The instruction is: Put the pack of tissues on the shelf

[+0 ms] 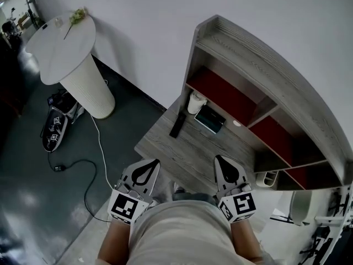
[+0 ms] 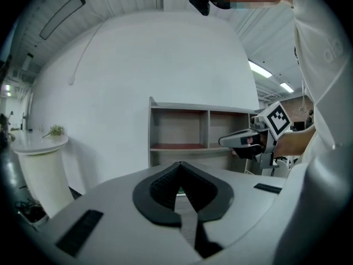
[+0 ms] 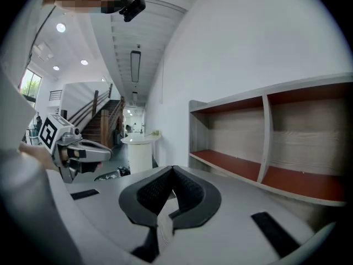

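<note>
A flat dark pack with a pale edge [image 1: 209,118], seemingly the tissue pack, lies on the grey wooden desk [image 1: 176,153] below the shelf unit [image 1: 259,65]. That unit has red boards; it also shows ahead in the left gripper view [image 2: 182,146] and to the right in the right gripper view [image 3: 242,167]. My left gripper [image 1: 154,160] [image 2: 179,163] hovers over the desk's near edge, shut and empty. My right gripper [image 1: 219,158] [image 3: 172,168] is level with it on the right, also shut with nothing between its jaws. Both are well short of the pack.
A white cup-like object [image 1: 196,101] and a black remote [image 1: 177,124] lie beside the pack. A white pedestal table [image 1: 66,43] with a sprig stands at far left. A cable [image 1: 99,148] and dark gear [image 1: 55,128] are on the floor. Another white item [image 1: 267,178] sits at the desk's right end.
</note>
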Available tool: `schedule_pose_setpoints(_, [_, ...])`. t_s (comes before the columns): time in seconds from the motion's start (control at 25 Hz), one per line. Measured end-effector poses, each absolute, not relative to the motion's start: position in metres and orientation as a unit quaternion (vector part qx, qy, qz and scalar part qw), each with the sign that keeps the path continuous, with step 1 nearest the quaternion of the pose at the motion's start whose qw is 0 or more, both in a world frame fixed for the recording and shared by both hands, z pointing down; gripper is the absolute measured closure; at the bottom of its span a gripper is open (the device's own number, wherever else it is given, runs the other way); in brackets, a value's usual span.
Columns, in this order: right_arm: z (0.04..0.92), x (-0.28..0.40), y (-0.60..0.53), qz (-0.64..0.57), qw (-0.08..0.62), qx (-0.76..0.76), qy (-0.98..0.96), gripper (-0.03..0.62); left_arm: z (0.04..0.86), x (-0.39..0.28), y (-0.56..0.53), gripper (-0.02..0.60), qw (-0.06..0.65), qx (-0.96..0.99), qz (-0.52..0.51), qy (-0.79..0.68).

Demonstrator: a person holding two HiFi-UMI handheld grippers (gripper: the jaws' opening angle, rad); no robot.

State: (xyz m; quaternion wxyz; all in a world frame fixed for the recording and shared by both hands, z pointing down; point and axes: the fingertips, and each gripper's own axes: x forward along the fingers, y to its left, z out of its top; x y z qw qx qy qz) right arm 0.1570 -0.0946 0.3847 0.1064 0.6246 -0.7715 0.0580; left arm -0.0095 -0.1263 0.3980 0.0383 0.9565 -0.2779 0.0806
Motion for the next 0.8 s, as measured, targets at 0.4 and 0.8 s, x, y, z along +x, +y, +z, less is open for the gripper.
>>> schedule_pose_setpoints(0.4, [0.384,0.163,-0.085,0.054,0.105,0.626,-0.771,0.568,0.385,-0.016,-0.131,0.566,0.038,0.958,0.035,-0.281])
schedule_pose_setpoints(0.8, [0.389,0.171,-0.080,0.058,0.109,0.632,-0.765,0.568,0.383,-0.018,-0.128,0.568,0.046,0.956,0.026,-0.288])
